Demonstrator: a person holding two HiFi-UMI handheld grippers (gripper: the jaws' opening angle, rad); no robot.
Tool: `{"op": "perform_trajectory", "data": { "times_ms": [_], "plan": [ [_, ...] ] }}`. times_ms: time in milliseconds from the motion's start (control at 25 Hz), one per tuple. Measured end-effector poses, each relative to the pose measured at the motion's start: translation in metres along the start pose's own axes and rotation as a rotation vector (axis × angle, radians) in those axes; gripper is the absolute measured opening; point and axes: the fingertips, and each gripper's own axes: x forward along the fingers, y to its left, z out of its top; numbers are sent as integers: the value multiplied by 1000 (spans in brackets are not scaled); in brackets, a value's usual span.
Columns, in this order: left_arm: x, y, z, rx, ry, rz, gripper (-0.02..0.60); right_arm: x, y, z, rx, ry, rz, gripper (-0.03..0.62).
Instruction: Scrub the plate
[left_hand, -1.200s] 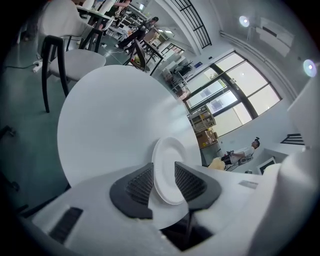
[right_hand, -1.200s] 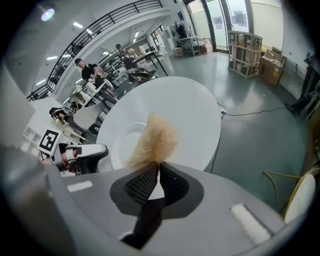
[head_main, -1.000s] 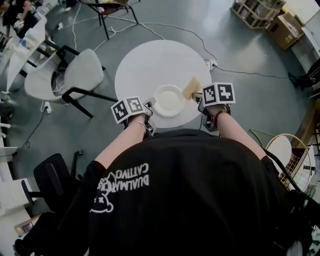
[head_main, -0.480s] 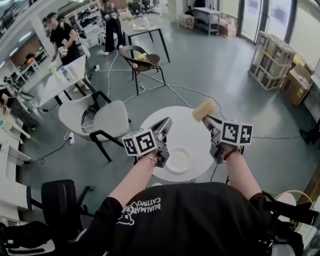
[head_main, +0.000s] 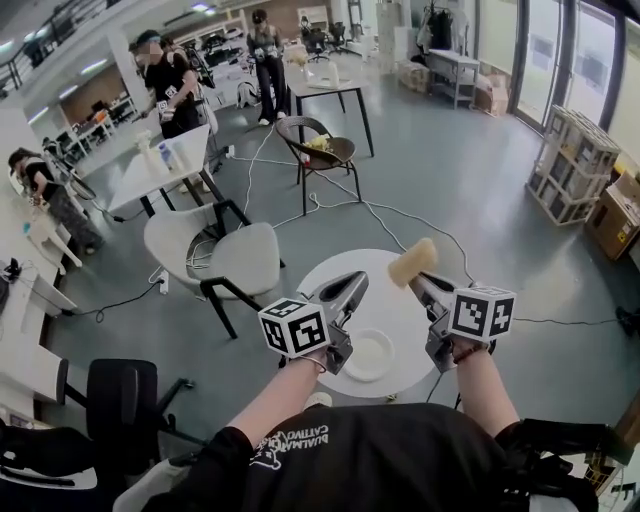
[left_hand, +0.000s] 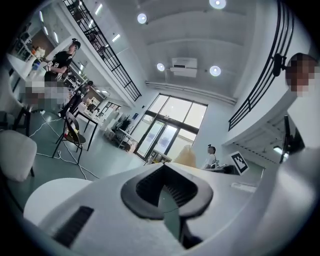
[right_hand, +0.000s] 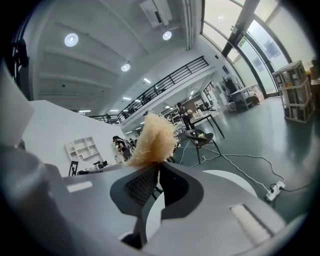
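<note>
Only the head view shows the plate: it lies empty on the round white table, near the table's front edge, below and between the two grippers and touched by neither. The left gripper covers part of the plate's left rim, and the person's arms hide the table's near edge.

The left gripper view looks up at ceiling and windows. There the left gripper has its jaws pressed together with nothing between them. Beyond them, only a tan sliver of the scrubber shows.

The right gripper view gives the closest look: the right gripper is clamped on the base of the frayed, straw-coloured scrubber, which sticks up past the jaw tips. The table's far curve shows behind it.
</note>
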Motion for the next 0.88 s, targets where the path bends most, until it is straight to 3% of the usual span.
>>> {"op": "perform_trajectory", "data": {
  "times_ms": [560, 880],
  "plan": [
    [10, 12, -9, 10, 5, 19, -6, 10, -25, -6, -69, 41, -41, 21],
    [30, 21, 11, -8, -10, 37, -5, 16, -37, 22, -69, 33, -40, 21]
  ]
}}
